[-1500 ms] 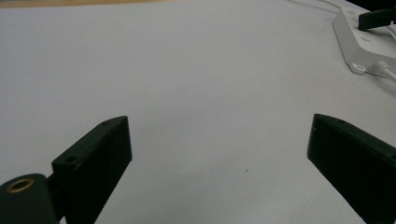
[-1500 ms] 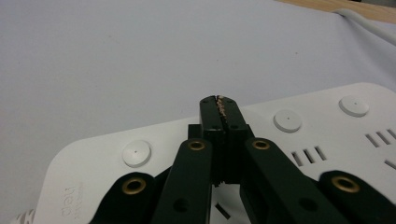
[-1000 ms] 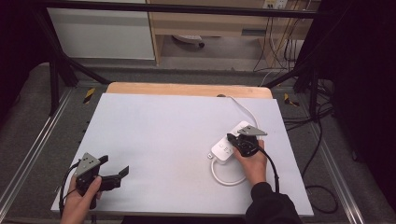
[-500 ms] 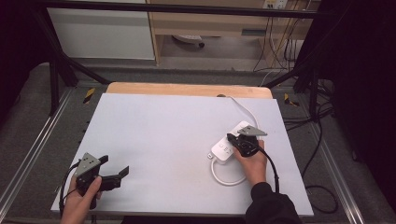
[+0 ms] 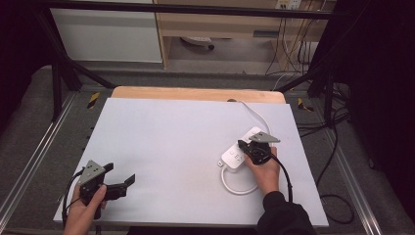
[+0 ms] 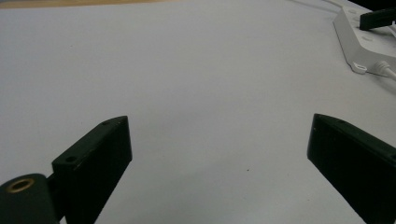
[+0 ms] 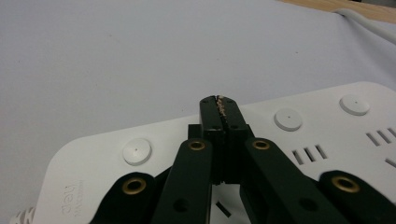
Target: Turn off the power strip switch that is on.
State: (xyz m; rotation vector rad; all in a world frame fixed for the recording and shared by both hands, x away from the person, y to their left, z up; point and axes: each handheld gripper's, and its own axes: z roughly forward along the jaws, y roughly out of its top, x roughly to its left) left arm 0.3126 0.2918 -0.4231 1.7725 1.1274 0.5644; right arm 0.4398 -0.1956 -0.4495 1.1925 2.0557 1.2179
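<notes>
A white power strip [image 5: 234,157] lies on the right side of the white table [image 5: 176,137], with its white cord [image 5: 236,189] looped in front of it. My right gripper [image 5: 242,145] is shut, its tips low over the strip's top face. In the right gripper view the joined jaws [image 7: 219,103] point between two round switch buttons [image 7: 137,150] [image 7: 287,119] on the strip [image 7: 317,133], with nothing held. My left gripper [image 5: 119,174] stands open near the front left corner. Between its wide jaws [image 6: 219,121] there is bare table. The strip [image 6: 359,46] lies far off to its upper right.
A second stretch of white cord [image 5: 256,115] runs from the strip to the table's far edge, where a wooden strip [image 5: 195,93] shows. Black frame posts stand on both sides and cables hang at the back right [image 5: 293,44].
</notes>
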